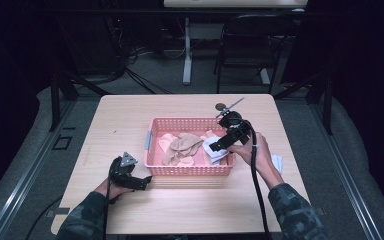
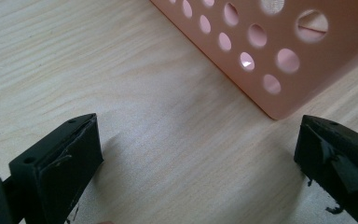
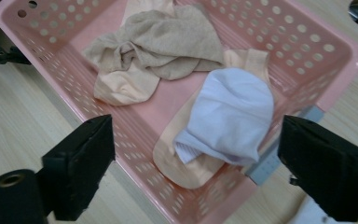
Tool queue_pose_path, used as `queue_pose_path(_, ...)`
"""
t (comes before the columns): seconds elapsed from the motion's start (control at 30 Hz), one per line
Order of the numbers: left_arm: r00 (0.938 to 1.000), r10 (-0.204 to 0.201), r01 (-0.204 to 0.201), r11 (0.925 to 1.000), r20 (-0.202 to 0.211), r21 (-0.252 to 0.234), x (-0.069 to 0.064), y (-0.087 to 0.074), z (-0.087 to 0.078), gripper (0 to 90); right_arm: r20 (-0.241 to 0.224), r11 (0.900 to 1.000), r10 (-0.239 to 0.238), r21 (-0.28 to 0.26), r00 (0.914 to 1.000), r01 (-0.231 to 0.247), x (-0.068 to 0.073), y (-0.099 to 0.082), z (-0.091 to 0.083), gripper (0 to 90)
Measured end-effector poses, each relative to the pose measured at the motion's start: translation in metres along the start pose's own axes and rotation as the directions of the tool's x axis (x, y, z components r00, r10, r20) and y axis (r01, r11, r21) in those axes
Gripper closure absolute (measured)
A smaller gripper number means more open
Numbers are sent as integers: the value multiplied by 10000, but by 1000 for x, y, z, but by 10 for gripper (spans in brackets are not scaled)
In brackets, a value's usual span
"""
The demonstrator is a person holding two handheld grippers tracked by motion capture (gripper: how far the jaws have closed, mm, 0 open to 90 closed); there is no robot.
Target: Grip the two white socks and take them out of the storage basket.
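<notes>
Pink plastic basket (image 1: 155, 125) sits in the middle of my tabletop (image 1: 130, 110), long side running from 9 to 3 o'clock, with tan socks (image 3: 158, 42) and a white sock (image 3: 233, 116) inside. My right hand-held gripper (image 3: 191, 163) hangs over the white sock with its jaws wide apart and nothing between them, so I think I am either dropping socks in or about to pick one out. My left hand-held gripper (image 2: 196, 158) waits at 7 o'clock from the basket, jaws apart too; to lift the sock, which points from 7 to 1 o'clock in my right gripper view, I would go down and pinch across it.

A dim lab: floor cables (image 1: 140, 75), metal rails (image 1: 20, 175), lone table (image 1: 130, 115).
</notes>
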State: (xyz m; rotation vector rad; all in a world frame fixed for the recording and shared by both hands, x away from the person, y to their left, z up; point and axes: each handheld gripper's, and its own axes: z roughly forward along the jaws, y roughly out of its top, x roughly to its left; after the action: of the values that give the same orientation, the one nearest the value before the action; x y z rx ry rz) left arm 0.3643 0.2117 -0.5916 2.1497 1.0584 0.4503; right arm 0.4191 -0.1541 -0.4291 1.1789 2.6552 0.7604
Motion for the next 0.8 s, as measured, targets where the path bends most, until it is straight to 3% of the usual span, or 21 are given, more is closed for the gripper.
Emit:
queue_pose_path(0.1,10000,6,-6,10000,2,-3,0,0,0,5,37,9992,-107,379,9999,106,1,4,10,145)
queue_pose_path(0.13,10000,1,-1,10000,3,0,0,0,0,5,-14,9980,-147,619,9999,148,0,8,17,195)
queue_pose_path(0.37,10000,11,-11,10000,3,2,0,0,0,5,-110,9949,42,1004,9999,-30,-8,12,39,265)
queue_pose_path(0.8,10000,44,-44,10000,8,3,0,0,0,5,423,9856,256,1663,9988,-323,-24,9,66,357)
